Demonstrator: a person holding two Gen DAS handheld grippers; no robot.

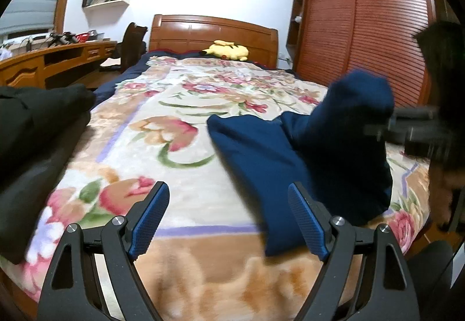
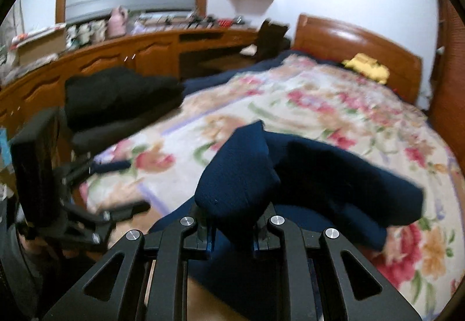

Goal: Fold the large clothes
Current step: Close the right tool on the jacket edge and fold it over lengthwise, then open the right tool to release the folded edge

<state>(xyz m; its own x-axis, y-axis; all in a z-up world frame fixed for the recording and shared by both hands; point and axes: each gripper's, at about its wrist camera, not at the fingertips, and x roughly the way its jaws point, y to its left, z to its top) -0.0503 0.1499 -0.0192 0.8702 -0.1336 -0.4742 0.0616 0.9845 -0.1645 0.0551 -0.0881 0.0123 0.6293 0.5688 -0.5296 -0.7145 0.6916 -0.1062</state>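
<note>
The navy blue garment [image 1: 305,152] lies on the floral blanket [image 1: 174,105] of the bed, toward the foot edge and the side nearest the louvred wardrobe [image 1: 363,24]. One portion of it is raised off the blanket in a bunched peak; the remainder trails flat along the cover toward the foot.

The right gripper [image 2: 231,236] has its jaws drawn narrow and clamped on that raised fold of cloth, which bulges up between and above the fingers. The image there is blurred.

The left gripper [image 1: 229,216] stands with jaws spread wide and nothing between them. Its blue pads [image 1: 151,219] hang over the foot end of the blanket; the right-hand pad sits just in front of the garment's near edge, and contact cannot be determined.

A stack of folded black clothing [image 2: 116,100] rests at the bed's edge on the desk side, well apart from the navy garment. A yellow plush toy [image 1: 226,50] lies at the head end, against the wooden headboard [image 1: 212,33]
</note>
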